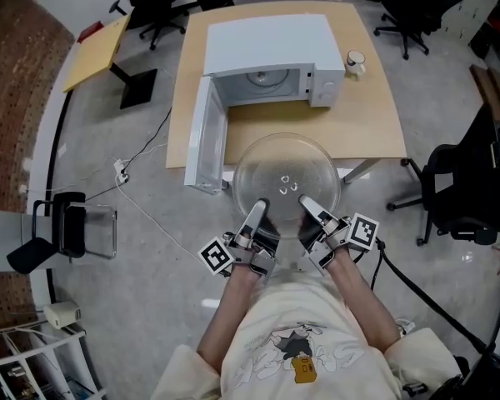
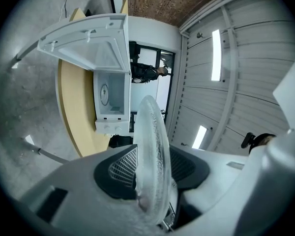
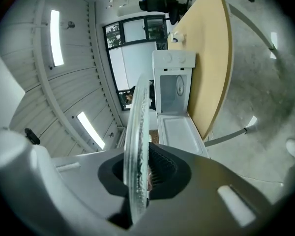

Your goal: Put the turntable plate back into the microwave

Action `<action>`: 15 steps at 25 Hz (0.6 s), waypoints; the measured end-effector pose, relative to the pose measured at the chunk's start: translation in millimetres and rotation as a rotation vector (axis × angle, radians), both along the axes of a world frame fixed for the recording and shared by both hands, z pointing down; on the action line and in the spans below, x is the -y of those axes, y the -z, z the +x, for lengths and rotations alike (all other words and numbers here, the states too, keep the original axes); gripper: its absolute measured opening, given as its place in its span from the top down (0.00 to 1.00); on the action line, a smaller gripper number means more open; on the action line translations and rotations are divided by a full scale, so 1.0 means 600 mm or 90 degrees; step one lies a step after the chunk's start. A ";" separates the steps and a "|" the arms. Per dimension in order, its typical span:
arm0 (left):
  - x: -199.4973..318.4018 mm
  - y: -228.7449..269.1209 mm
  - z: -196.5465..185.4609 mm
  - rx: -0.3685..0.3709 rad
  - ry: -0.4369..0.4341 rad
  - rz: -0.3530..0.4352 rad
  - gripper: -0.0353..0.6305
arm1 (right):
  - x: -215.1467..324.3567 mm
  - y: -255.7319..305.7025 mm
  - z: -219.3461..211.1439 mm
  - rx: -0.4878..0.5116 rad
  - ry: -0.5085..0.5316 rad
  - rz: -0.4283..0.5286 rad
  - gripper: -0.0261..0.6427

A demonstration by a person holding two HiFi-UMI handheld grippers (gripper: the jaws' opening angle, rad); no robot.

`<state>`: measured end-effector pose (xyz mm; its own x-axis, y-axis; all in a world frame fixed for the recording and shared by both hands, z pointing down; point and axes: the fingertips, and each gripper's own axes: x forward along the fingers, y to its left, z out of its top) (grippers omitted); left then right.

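Turntable plate within left gripper, right gripper

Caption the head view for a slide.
Glass turntable plate, near rim between the jaws of left gripper and right gripper, facing the open microwave on the table.

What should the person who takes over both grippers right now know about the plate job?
Left gripper: jaws open around the near rim of the turntable plate, apparently not clamping it.
Right gripper: shut on the same rim.
Plate: in the air, roughly level, over the front edge of the table, short of the microwave; its door stands open.
Done: plate lifted, door open.
Left to do: probably close the left jaws again, carry the plate into the cavity, seat it, release.
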<state>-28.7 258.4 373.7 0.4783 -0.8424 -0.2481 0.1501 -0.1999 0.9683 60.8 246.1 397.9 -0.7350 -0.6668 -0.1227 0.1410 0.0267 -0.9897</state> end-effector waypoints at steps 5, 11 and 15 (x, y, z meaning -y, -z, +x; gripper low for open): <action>-0.016 -0.016 -0.013 0.041 -0.012 -0.014 0.67 | 0.033 0.000 0.017 -0.022 -0.052 0.011 0.92; -0.040 -0.025 -0.036 0.046 -0.053 -0.017 0.89 | 0.073 -0.009 -0.001 -0.045 -0.096 0.012 0.92; -0.060 -0.038 -0.040 0.123 -0.105 -0.009 0.95 | 0.089 -0.025 -0.013 -0.057 -0.120 0.010 0.92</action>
